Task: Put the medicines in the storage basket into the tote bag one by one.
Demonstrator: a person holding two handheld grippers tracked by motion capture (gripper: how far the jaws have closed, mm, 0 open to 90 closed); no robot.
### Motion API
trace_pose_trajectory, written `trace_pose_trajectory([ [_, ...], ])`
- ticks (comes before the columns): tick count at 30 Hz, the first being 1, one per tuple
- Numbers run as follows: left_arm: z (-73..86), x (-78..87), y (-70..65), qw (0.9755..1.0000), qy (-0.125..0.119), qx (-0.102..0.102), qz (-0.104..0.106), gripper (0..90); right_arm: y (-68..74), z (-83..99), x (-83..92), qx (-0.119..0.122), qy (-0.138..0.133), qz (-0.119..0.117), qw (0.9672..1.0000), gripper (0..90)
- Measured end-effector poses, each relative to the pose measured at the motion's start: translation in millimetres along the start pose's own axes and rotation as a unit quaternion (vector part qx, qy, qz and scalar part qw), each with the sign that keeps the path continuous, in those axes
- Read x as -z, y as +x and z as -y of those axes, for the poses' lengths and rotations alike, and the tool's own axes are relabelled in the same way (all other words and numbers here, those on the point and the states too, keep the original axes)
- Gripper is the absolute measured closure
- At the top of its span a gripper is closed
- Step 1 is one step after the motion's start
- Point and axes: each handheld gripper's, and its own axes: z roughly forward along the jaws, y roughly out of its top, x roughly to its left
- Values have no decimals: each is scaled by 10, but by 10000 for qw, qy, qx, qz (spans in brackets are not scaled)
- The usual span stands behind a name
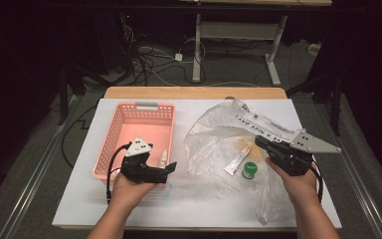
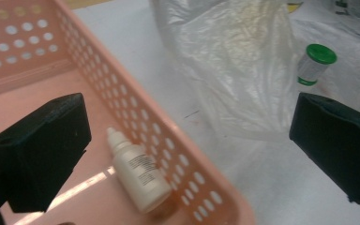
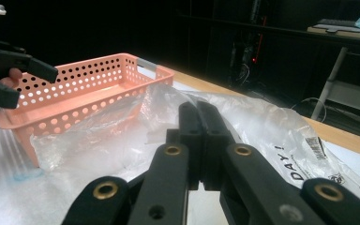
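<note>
High view: the left gripper (image 1: 170,168) sits in the lower left of the frame, over the near right corner of the pink perforated plastic basket (image 1: 110,139), its jaws spread wide and holding nothing. A small white dropper bottle (image 1: 163,159) lies in that corner of the basket, just above the jaw tips. In the right half, the right gripper (image 1: 259,142) has its jaws pressed together on the crumpled clear plastic bag (image 1: 214,134). A green-capped small white jar (image 1: 249,171) and a flat white tube (image 1: 238,160) lie on the bag, just left of that gripper.

Left gripper view: the two black jaws stand far apart at the left and right edges. The dropper bottle (image 2: 138,171) lies on the basket (image 2: 178,154) floor at lower centre, close to the left jaw but not touching it. The jar (image 2: 315,64) stands at upper right, above the right jaw.

Right gripper view: the jaws meet at centre frame, closed on a fold of the bag (image 3: 262,126). The basket (image 3: 89,89) stands at upper left, with the left gripper (image 3: 26,82) at the left edge.
</note>
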Motion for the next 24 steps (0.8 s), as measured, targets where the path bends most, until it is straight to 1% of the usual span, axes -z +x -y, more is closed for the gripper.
trace_pose_trajectory([
  [5, 20, 40, 100, 9998, 87, 79, -189, 0, -5, 4, 2, -2, -8, -2, 10000, 900],
  [7, 29, 47, 137, 9996, 90, 143, -212, 0, -8, 6, 2, 4, -13, -2, 10000, 900],
  [9, 26, 40, 165, 9995, 127, 146, -260, 0, -10, 9, 5, -7, 9, -12, 10000, 900],
  [11, 12, 21, 199, 9993, 162, 214, -270, 0, -8, 13, 2, -9, 12, -20, 10000, 900],
  [14, -24, 1, 246, 9988, 246, 381, -188, 10, -8, 26, -19, -11, 42, -14, 10000, 900],
  [17, -110, 13, 266, 9974, 494, 495, -200, 27, -6, 23, -24, -14, 51, -30, 10000, 900],
  [19, -171, 11, 295, 9964, 567, 598, -190, 36, -9, 14, -18, -9, 21, 3, 10000, 900],
  [20, -201, -5, 305, 9959, 658, 581, -226, 38, -12, 13, -15, -7, 22, 2, 10000, 900],
  [21, -229, -29, 312, 9953, 770, 511, -306, 44, -11, 12, -15, -9, 20, -3, 10000, 900],
  [22, -256, -57, 327, 9941, 905, 475, -361, 58, -9, 13, -15, -8, 21, 2, 10000, 900],
  [24, -305, -110, 367, 9921, 1071, 557, -347, 71, -6, 11, -12, 0, 22, -8, 10000, 900],
])
